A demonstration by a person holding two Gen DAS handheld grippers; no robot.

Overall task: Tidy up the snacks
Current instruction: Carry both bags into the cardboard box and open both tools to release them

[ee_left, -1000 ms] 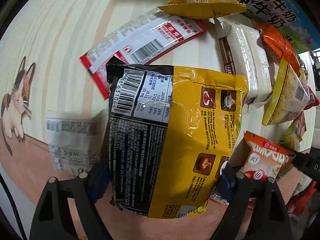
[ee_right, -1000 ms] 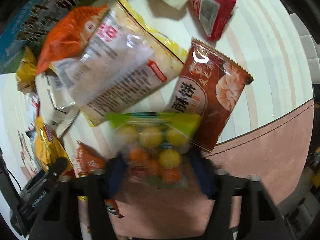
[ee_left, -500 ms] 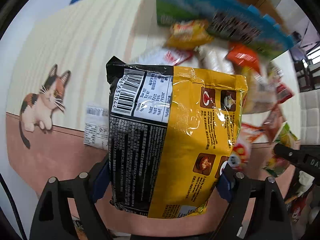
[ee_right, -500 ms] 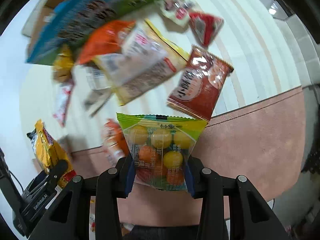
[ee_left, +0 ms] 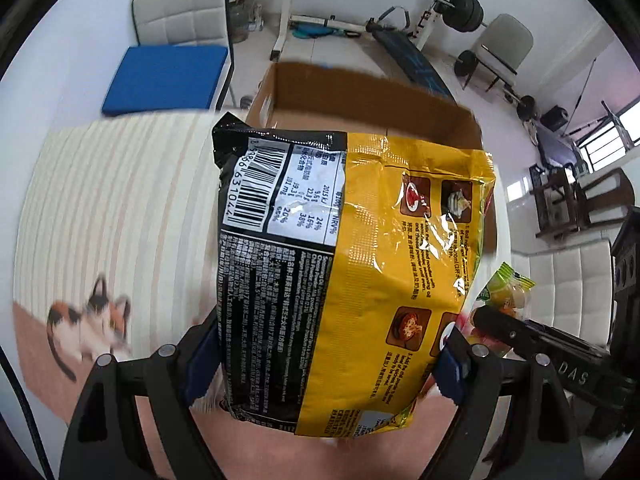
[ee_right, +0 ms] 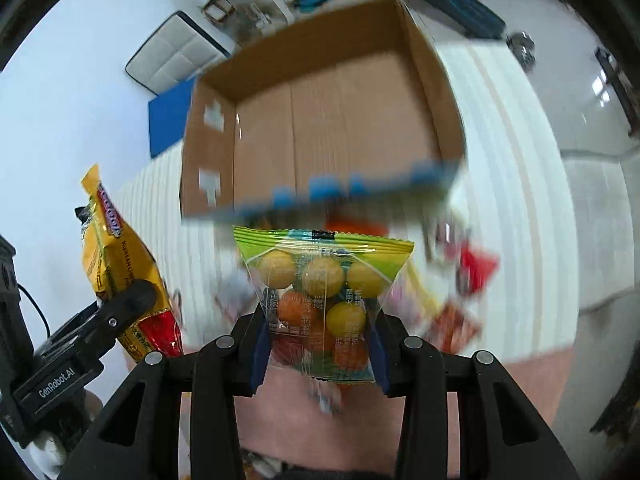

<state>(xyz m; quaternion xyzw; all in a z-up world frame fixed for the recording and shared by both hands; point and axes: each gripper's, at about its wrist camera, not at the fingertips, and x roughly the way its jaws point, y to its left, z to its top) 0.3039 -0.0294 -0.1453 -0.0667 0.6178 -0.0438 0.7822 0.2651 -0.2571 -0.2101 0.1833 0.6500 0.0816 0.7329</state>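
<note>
My left gripper (ee_left: 328, 364) is shut on a large yellow and black noodle packet (ee_left: 352, 272), held up in front of an open cardboard box (ee_left: 360, 92). My right gripper (ee_right: 318, 344) is shut on a small clear bag of yellow and orange candy balls (ee_right: 320, 292). The box (ee_right: 328, 120) lies open and empty behind it. The noodle packet (ee_right: 120, 264) and the left gripper (ee_right: 120, 312) show at the left of the right wrist view. The candy bag (ee_left: 508, 292) shows at the right of the left wrist view.
Blurred snack packets (ee_right: 460, 280) lie on the striped cat-print mat (ee_left: 112, 208) in front of the box. Behind the table stand a white chair with a blue cushion (ee_left: 164, 76), a weight bench (ee_left: 408, 60) and other chairs.
Both grippers have lifted their packets off the table and tilted up towards the box. The snacks on the mat have dropped low in view and the room now shows.
</note>
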